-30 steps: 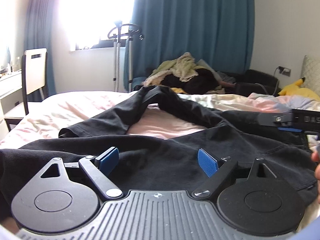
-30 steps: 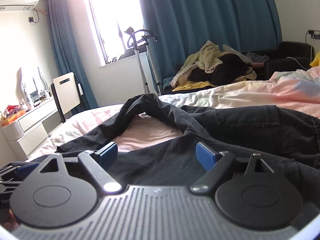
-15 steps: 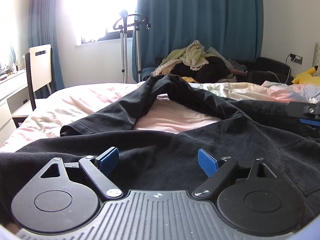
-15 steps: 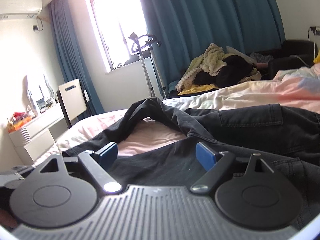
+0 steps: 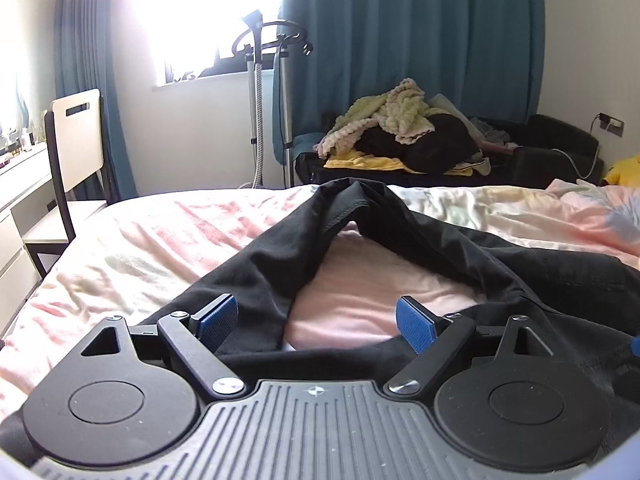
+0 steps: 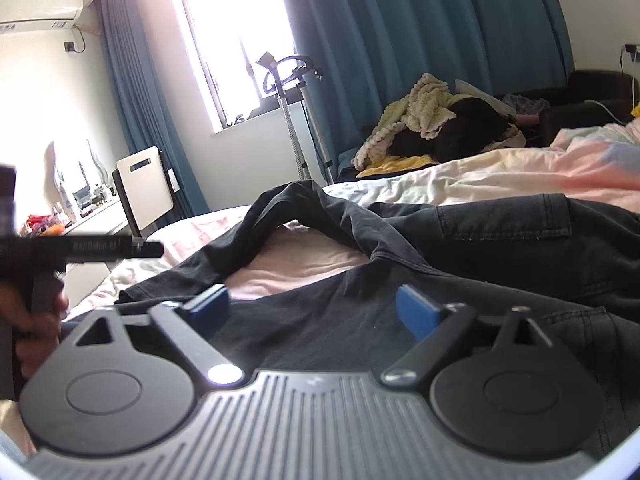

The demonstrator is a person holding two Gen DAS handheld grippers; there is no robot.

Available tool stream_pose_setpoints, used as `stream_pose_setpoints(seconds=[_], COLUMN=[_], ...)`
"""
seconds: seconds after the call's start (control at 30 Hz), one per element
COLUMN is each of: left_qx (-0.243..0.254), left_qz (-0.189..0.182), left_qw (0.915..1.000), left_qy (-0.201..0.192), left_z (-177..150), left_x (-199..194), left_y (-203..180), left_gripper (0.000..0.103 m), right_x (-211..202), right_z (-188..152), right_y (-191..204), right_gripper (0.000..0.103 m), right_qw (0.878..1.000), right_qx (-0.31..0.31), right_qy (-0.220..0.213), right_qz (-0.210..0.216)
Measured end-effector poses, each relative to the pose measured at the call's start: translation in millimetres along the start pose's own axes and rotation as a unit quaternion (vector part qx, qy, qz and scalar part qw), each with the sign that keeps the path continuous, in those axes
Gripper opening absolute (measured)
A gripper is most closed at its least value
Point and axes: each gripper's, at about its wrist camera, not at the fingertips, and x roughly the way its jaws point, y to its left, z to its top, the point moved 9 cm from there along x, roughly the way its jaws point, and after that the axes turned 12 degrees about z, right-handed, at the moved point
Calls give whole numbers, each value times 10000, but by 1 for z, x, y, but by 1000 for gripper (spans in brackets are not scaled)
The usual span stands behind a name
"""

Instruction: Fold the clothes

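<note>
The bed (image 5: 132, 240), spread with a rumpled pink and cream sheet, fills the lower room, and black trousers (image 5: 280, 256) lie across it with one leg bent into a raised peak, so that a patch of pink sheet shows inside the loop of cloth. Bare sheet runs wide to the left of the trousers as far as the bed's edge, where a white chair (image 5: 76, 140) and a white dresser (image 5: 16, 200) stand close beside it; beyond the far edge a dark sofa (image 5: 560, 140) carries a heap of clothes (image 5: 400, 128) under teal curtains (image 5: 400, 40), with a garment steamer stand (image 5: 260, 80) at the window. The left gripper (image 5: 316, 322) points forward and somewhat downward over the trousers, its blue-padded fingers (image 5: 216, 316) spread wide, one over black cloth and the other at the rim of the pink patch, nothing pinched between them. The right gripper (image 6: 316, 314) hangs low over the broad seat of the trousers, where a pocket flap (image 6: 504, 220) and stitched seams show; its fingers have just been opening and stand wide apart with only flat cloth beneath, seemingly not pressing it. In the right wrist view the left gripper's dark body sticks in from the left edge, held by a hand (image 6: 36, 320) that is blurred.
</note>
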Motion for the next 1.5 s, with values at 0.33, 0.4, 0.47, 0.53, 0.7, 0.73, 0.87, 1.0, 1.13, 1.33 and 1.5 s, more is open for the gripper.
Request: stream_pose_setpoints(seconds=[0.33,0.4,0.47,0.53,0.7,0.73,0.87,1.0,1.13,1.33,1.5], left_qx=[1023,1150,1214,1258,1860,2103,2924,2921,3109,3715,4320], left_qz=[693,779,864,811,248,215,241,493,482,1138,1912], left_qw=[9923,9903,9887,9881,9812,9763,9519,9484,9408,9172,8806], left_qy=[-74,4,184,342,453,459,883,1128,1265,879,366], left_z=[14,19,22,24,13,8,-24,-27,-20,18,85], left_x=[67,86,106,123,145,151,181,195,191,180,187], left_y=[30,40,48,50,3,-9,-37,-26,-11,19,53], left_gripper=[89,89,89,89,88,87,83,50,15,9,8], right_x=[29,33,35,36,37,37,39,43,45,49,55], right_z=[-23,-24,-26,-28,-34,-35,-40,-45,-48,-54,-54], right_y=[-18,-22,-25,-29,-41,-43,-52,-60,-65,-65,-66], right_gripper=[103,103,103,103,103,103,103,103,103,103,103], right_qw=[9982,9975,9968,9960,9927,9921,9900,9888,9871,9873,9867], right_qx=[412,533,637,706,997,1051,1164,1202,1350,1283,1272], right_qy=[401,408,429,455,519,531,554,589,591,692,748], right_qz=[-162,-204,-235,-313,-430,-443,-570,-663,-632,-631,-689])
